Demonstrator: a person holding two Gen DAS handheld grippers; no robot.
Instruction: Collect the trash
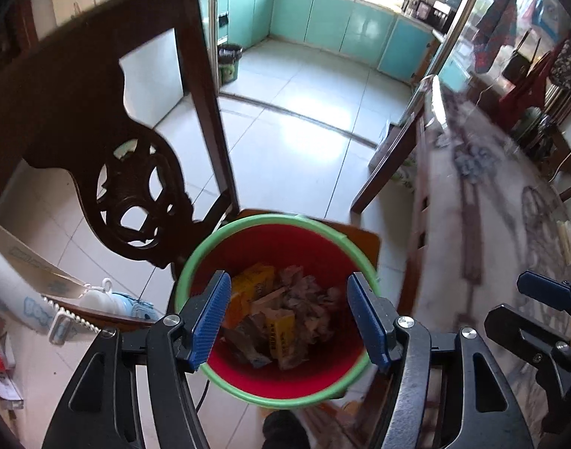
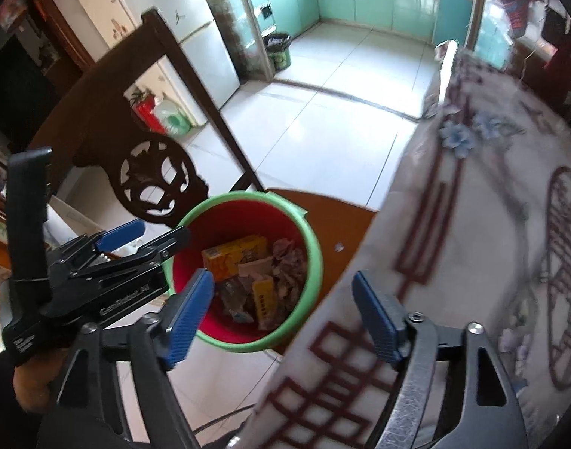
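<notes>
A red bin with a green rim stands on a wooden chair seat. It holds several pieces of trash: a yellow box, a smaller yellow packet and crumpled brown paper. My left gripper hovers open and empty right above the bin. The bin and its trash also show in the right wrist view. My right gripper is open and empty, between the bin and the table edge. The left gripper shows there at the bin's left rim.
A dark carved chair back rises left of the bin. A table with a patterned white and red cloth fills the right. White tiled floor leads to a kitchen with teal cabinets. A dark bin stands by the doorway.
</notes>
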